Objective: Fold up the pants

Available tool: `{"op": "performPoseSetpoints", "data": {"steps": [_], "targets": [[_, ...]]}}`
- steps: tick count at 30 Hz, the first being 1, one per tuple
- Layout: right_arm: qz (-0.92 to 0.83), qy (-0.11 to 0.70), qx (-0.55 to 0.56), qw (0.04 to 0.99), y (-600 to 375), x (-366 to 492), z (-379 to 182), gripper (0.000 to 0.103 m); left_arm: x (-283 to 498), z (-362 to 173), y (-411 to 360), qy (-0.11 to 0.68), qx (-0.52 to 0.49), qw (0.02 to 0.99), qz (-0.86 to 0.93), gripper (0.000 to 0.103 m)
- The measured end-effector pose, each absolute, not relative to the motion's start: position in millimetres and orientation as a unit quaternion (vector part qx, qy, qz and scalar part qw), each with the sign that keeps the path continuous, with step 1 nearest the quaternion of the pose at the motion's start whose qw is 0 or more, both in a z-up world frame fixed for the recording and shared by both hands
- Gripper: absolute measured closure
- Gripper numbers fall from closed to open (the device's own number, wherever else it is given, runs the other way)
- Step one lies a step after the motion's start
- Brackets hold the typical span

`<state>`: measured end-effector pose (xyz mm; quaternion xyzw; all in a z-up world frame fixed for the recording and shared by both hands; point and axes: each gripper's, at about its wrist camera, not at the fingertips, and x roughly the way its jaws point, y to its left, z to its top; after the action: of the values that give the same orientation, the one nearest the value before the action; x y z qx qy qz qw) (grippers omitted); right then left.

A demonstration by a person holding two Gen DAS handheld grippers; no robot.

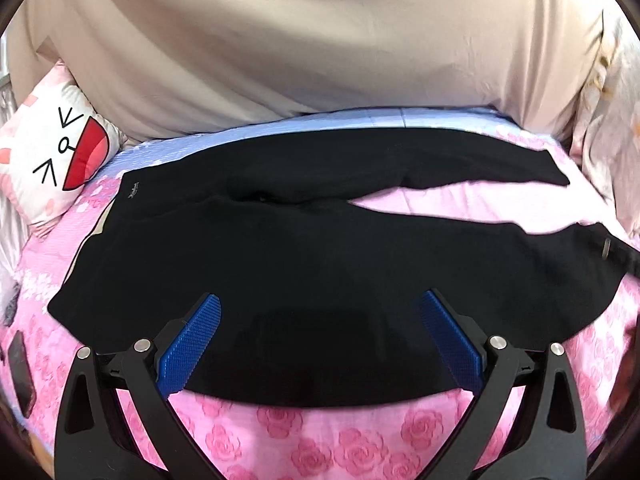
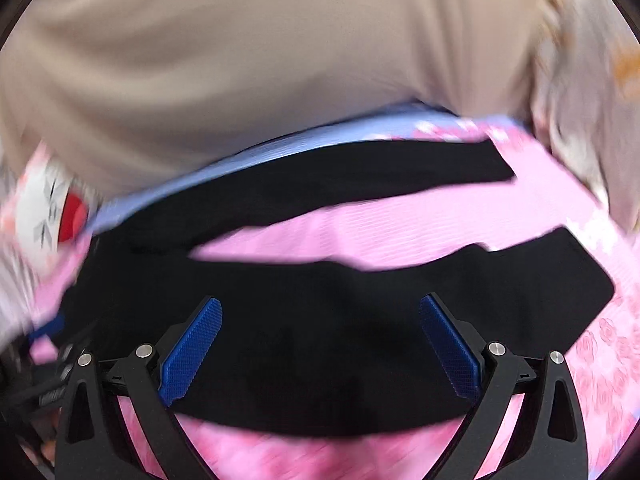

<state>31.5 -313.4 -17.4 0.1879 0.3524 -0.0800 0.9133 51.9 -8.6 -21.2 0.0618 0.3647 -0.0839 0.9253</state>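
Black pants (image 1: 304, 248) lie flat on a pink rose-print bedsheet (image 1: 320, 432), waistband to the left, two legs spread apart to the right. My left gripper (image 1: 320, 304) is open, blue pads wide apart, just above the near edge of the pants' upper part. In the right wrist view the pants (image 2: 320, 312) show with both legs split in a V; my right gripper (image 2: 320, 308) is open over the near leg. That view is blurred by motion. Neither gripper holds anything.
A beige sheet (image 1: 320, 40) hangs behind the bed. A cartoon-face pillow (image 1: 52, 160) sits at the far left, also blurred in the right wrist view (image 2: 52, 208). A pale floral blanket (image 1: 612, 100) lies at the right. A dark phone (image 1: 20, 372) rests near the left edge.
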Motion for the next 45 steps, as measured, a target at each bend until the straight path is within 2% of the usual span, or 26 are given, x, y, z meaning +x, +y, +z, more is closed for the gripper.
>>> {"op": "performPoseSetpoints", "data": {"steps": [3, 7, 9, 12, 14, 19, 23, 25, 26, 27, 28, 30, 31, 32, 37, 38, 39, 42, 45], "targets": [[-0.129, 0.352, 0.221, 0.900, -401, 72, -19, 0.006, 66, -19, 3, 0.354, 0.021, 0.929, -0.104, 0.005], [-0.161, 0.371, 0.164, 0.900, -466, 141, -22, 0.006, 107, -19, 30, 0.372, -0.047, 0.920, -0.112, 0.005], [-0.177, 0.379, 0.147, 0.896, -486, 172, -27, 0.006, 133, -17, 46, 0.383, -0.049, 0.919, -0.084, 0.005], [-0.178, 0.397, 0.124, 0.892, -507, 212, -37, 0.007, 178, -10, 83, 0.378, -0.048, 0.924, -0.040, 0.005], [-0.172, 0.410, 0.113, 0.888, -523, 242, -48, 0.007, 216, -10, 110, 0.401, -0.049, 0.915, -0.016, 0.005], [-0.159, 0.440, 0.137, 0.873, -549, 276, -71, 0.007, 310, -14, 206, 0.404, -0.057, 0.909, 0.086, 0.005], [-0.149, 0.468, 0.147, 0.858, -552, 290, -90, 0.007, 373, -40, 268, 0.446, -0.063, 0.886, 0.111, 0.005], [-0.153, 0.466, 0.134, 0.861, -549, 292, -91, 0.016, 400, -59, 285, 0.481, -0.074, 0.867, 0.103, 0.006], [-0.152, 0.463, 0.135, 0.862, -549, 292, -89, 0.020, 410, -71, 292, 0.497, -0.087, 0.857, 0.105, 0.009], [-0.152, 0.462, 0.136, 0.863, -548, 293, -88, 0.035, 417, -79, 295, 0.507, -0.099, 0.851, 0.098, 0.013], [-0.146, 0.461, 0.144, 0.863, -547, 291, -85, 0.061, 425, -87, 297, 0.520, -0.115, 0.842, 0.086, 0.025], [-0.115, 0.456, 0.167, 0.866, -544, 289, -76, 0.086, 429, -84, 295, 0.508, -0.104, 0.850, 0.098, 0.053], [-0.115, 0.449, 0.159, 0.872, -539, 287, -69, 0.088, 430, -79, 296, 0.507, -0.111, 0.850, 0.092, 0.074], [-0.111, 0.435, 0.150, 0.881, -531, 282, -56, 0.088, 428, -72, 297, 0.506, -0.136, 0.849, 0.073, 0.081], [-0.053, 0.338, 0.132, 0.930, -498, 217, 26, 0.089, 360, 3, 303, 0.415, -0.151, 0.897, 0.003, 0.083], [-0.045, 0.323, 0.126, 0.937, -499, 201, 37, 0.090, 333, 22, 306, 0.394, -0.153, 0.906, -0.016, 0.089], [-0.038, 0.308, 0.117, 0.943, -494, 180, 50, 0.098, 317, 34, 306, 0.385, -0.156, 0.909, -0.029, 0.089], [-0.006, 0.283, 0.116, 0.952, -498, 124, 72, 0.097, 237, 65, 312, 0.360, -0.151, 0.919, -0.055, 0.091], [-0.018, 0.305, 0.095, 0.947, -498, 74, 59, 0.097, 165, 66, 320, 0.366, -0.140, 0.919, -0.053, 0.091]]}}
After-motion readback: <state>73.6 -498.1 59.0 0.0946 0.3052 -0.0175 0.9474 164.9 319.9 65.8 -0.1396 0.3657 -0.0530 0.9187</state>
